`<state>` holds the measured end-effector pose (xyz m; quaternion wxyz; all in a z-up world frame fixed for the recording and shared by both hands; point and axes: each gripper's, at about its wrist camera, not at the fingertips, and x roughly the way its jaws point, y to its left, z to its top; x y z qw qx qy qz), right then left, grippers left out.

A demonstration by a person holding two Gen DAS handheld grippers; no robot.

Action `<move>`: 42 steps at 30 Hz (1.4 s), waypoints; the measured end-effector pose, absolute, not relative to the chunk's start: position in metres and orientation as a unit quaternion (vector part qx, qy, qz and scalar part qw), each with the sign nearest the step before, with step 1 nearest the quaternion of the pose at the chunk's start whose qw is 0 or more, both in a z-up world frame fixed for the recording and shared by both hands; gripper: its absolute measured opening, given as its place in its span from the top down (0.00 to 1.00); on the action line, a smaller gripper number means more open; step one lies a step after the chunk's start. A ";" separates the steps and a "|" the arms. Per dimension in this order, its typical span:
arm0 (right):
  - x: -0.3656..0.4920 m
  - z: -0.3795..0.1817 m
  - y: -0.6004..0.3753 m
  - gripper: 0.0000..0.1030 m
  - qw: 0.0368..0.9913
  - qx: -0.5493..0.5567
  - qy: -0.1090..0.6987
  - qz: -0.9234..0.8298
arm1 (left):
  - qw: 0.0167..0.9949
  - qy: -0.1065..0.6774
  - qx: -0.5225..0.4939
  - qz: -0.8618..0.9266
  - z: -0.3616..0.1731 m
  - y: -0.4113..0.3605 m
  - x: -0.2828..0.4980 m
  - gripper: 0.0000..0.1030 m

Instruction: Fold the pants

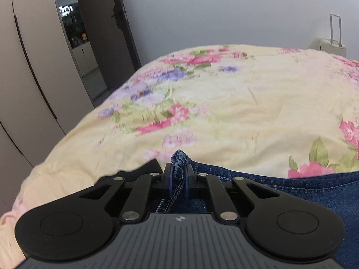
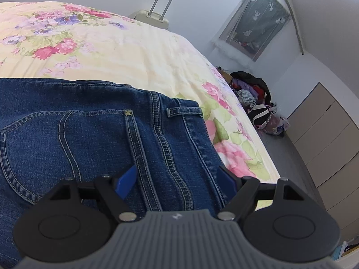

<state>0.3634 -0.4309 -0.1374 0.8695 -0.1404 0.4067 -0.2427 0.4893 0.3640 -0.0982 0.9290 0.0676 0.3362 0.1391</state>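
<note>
Denim pinched in left gripper (image 1: 178, 180): seamed edge of dark blue jeans (image 2: 94, 134), clamped tight. Right gripper (image 2: 177, 179) spread wide over waistband end, gripping nothing. Jeans flat on yellow floral quilt (image 2: 134, 51), pocket side up. Folding judged barely begun. Beyond quilt, cream hard-shell suitcase (image 2: 154, 19).
</note>
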 end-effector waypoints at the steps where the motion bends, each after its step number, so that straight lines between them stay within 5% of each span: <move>1: 0.363 -0.138 -0.432 0.28 0.870 -0.138 0.406 -0.243 | 0.932 0.326 0.069 0.139 -0.091 0.363 0.490 0.90; 9: 0.361 -0.140 -0.428 0.28 0.870 -0.126 0.405 -0.252 | 0.897 0.396 0.110 0.161 -0.130 0.361 0.531 0.88; 14: 0.348 -0.136 -0.427 0.28 0.870 -0.116 0.407 -0.252 | 0.901 0.374 0.106 0.194 -0.125 0.367 0.516 0.46; 20: 0.321 -0.116 -0.405 0.28 0.888 -0.089 0.382 -0.240 | 0.907 0.379 0.040 0.179 -0.093 0.391 0.452 0.47; 29: 0.252 -0.105 -0.334 0.28 0.913 0.018 0.369 -0.176 | 0.862 0.350 -0.320 0.180 -0.137 0.453 0.354 0.45; 36: 0.203 -0.111 -0.292 0.32 0.912 0.046 0.367 -0.181 | 0.874 0.394 -0.214 0.188 -0.152 0.430 0.357 0.48; 42: 0.202 -0.122 -0.254 0.34 0.916 0.032 0.374 -0.143 | 0.869 0.410 -0.187 0.205 -0.162 0.426 0.365 0.78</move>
